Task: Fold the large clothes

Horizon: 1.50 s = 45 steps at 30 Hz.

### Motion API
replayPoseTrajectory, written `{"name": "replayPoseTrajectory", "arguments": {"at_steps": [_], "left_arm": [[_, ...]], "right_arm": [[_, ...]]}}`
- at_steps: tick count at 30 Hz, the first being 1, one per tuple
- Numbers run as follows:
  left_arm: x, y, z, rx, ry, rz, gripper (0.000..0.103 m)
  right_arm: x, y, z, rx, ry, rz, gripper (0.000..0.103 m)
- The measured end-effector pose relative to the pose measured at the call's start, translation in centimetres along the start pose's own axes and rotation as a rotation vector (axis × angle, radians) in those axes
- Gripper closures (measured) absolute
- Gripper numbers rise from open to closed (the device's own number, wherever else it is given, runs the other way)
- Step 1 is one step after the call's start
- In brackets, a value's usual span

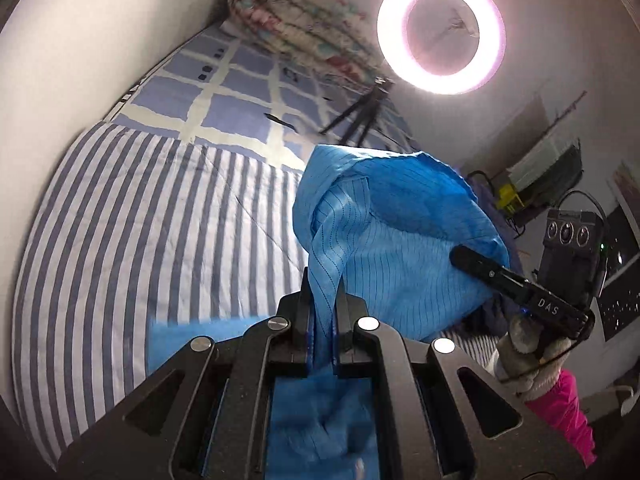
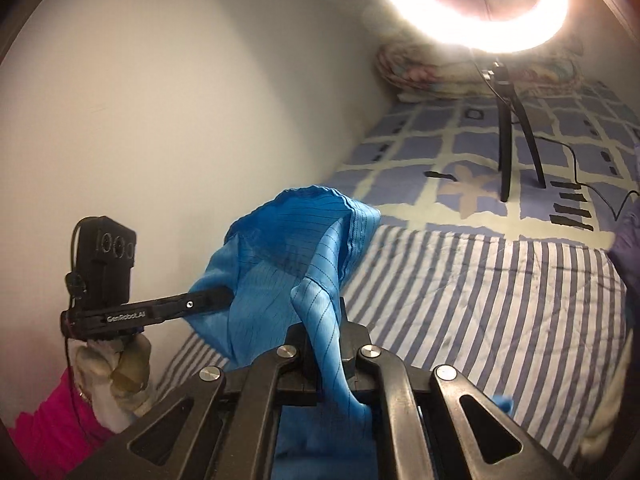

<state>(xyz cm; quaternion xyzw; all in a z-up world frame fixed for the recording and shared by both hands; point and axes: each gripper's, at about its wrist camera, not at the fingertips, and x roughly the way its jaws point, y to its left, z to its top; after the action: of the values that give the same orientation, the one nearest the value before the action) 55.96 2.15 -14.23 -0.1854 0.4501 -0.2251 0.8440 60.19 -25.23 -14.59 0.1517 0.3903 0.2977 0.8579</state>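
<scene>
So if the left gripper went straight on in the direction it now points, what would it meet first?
Most likely the blue garment itself, which the left gripper is shut on and which bunches up just ahead. Beyond it stands the ring light; depth is unclear.

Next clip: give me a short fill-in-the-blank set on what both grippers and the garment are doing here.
1. The left gripper is shut on the ____ garment.
2. The right gripper grips the ____ garment.
3. The bed cover below has blue and white ____.
4. A glowing ____ light stands on a tripod.

Missing words: blue; same; stripes; ring
</scene>
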Motion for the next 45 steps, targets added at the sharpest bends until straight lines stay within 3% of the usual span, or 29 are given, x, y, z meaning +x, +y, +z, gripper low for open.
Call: {"name": "replayPoseTrajectory", "arguments": {"at_steps": [8,13,16,21,23,25,26,27,37,38,40,41,45], "left_arm": [[-7.5,-5.3,-8.6,0.072,-0.005,0.012,0.100],[-10.0,-6.8,-14.8,0.095,0.028,0.048,0.100],[-10.3,-6.3,-18.3,0.114,0.054,0.095,0.100],[-9.5,-3.6,-23.6,0.064,0.166,0.149,0.099],[-9.7,-3.1,-25.0,0.059,0.210,0.162,0.098],[-11.1,-3.5,-26.3,0.089,0.230,0.175,0.090],[-12.1,-3.8,-26.9,0.105,0.231,0.179,0.088],[-13.4,-4.1,-27.4,0.116,0.221,0.177,0.084],[-28.2,-7.3,-29.5,0.122,0.007,0.099,0.079],[-29.0,-7.7,-29.3,0.124,-0.006,0.097,0.079],[-30.1,-8.5,-28.6,0.130,-0.030,0.097,0.061],[-30.6,-8.8,-28.4,0.133,-0.045,0.103,0.057],[-30.4,-9.0,-27.2,0.151,-0.068,0.120,0.055]], "right_arm": [[-6.8,6.3,-7.8,-0.056,0.039,0.012,0.102],[-9.2,9.9,-15.0,-0.064,0.102,-0.013,0.102],[-9.2,11.8,-18.8,-0.094,0.136,-0.031,0.102],[-7.2,13.9,-25.4,-0.150,0.219,-0.096,0.102],[-7.0,14.4,-27.2,-0.158,0.258,-0.097,0.095],[-8.3,15.0,-28.5,-0.166,0.265,-0.099,0.085],[-9.4,15.2,-28.9,-0.161,0.255,-0.096,0.073],[-10.7,15.4,-29.1,-0.155,0.239,-0.090,0.070],[-26.5,19.4,-30.2,-0.140,0.051,-0.045,0.066],[-27.7,19.9,-30.2,-0.141,0.039,-0.045,0.066],[-29.8,20.3,-30.2,-0.134,0.017,-0.036,0.065],[-30.7,20.7,-30.0,-0.129,0.004,-0.034,0.064],[-32.4,20.8,-29.7,-0.131,-0.041,-0.058,0.051]]}}
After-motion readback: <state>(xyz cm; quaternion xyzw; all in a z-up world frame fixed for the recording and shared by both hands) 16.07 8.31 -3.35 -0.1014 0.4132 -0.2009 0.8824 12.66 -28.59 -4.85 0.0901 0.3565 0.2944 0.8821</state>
